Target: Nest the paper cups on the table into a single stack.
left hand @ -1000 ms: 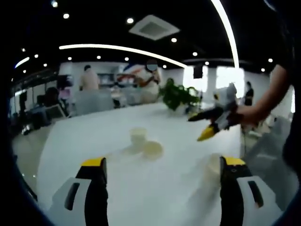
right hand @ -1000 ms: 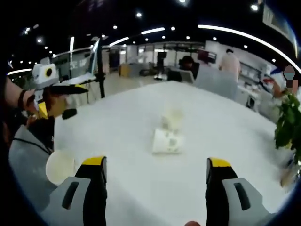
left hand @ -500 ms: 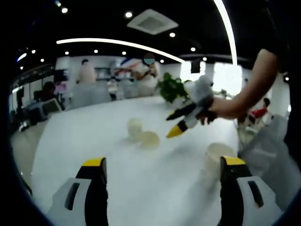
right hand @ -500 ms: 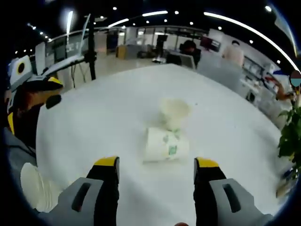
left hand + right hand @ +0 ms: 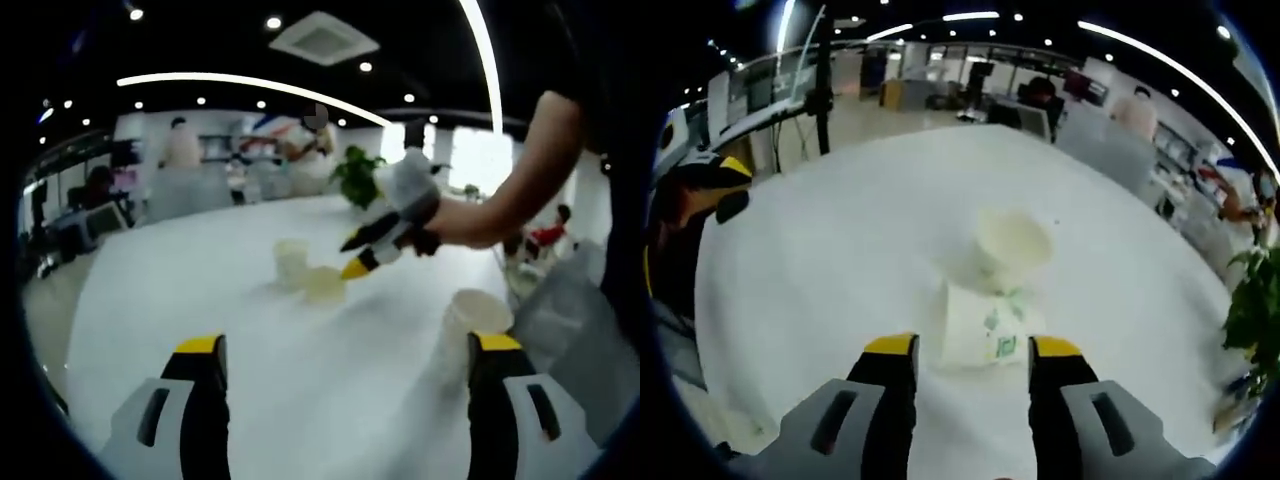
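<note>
Two cups sit ahead of my right gripper [image 5: 967, 352] in the right gripper view: a tipped cup [image 5: 987, 326] lying on its side on the white table [image 5: 830, 260], green print up, its near end just between my yellow-tipped jaws, which stand apart on either side of it and not clamped; whether they touch it I cannot tell. Just past it, touching or nearly so, an upright cup [image 5: 1012, 243] with its mouth open to the camera. In the left gripper view my left gripper [image 5: 347, 350] has its jaws wide apart over bare table, holding nothing. Near its right jaw stands a third cup [image 5: 473, 322], upright, at the table edge. Further out, mid-table, the upright cup [image 5: 291, 262] and the tipped cup [image 5: 325, 284] show side by side, with my right gripper [image 5: 366, 252] coming in from the right, tips right at the tipped cup. Beyond, a plant [image 5: 358, 176] at the far table end and people [image 5: 181, 147] in a blurry office.
</note>
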### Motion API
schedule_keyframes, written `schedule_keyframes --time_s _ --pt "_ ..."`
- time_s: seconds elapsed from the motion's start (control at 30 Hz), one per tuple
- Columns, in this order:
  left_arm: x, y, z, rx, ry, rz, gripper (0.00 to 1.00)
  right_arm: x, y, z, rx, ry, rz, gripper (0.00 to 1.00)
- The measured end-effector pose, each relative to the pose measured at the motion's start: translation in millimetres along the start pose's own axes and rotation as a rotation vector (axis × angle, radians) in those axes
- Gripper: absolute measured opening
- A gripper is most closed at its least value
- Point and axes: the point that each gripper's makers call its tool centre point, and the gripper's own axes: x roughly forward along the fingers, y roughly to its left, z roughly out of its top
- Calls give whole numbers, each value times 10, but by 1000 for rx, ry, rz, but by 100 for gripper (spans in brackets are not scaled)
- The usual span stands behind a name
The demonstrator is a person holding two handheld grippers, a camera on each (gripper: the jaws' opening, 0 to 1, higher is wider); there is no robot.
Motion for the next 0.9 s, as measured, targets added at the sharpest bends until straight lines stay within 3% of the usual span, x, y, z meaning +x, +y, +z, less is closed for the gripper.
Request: schedule_keyframes --time_s 0.4,0.7,0.9 --pt "-25 69 -56 -25 -1 -4 99 143 7 -52 -51 31 -25 33" --pt "-30 64 -84 -43 -2 -15 99 167 -81 -23 -8 20 -38 21" --pt "-29 28 -95 -37 -1 -22 98 204 -140 -32 0 19 -53 19"
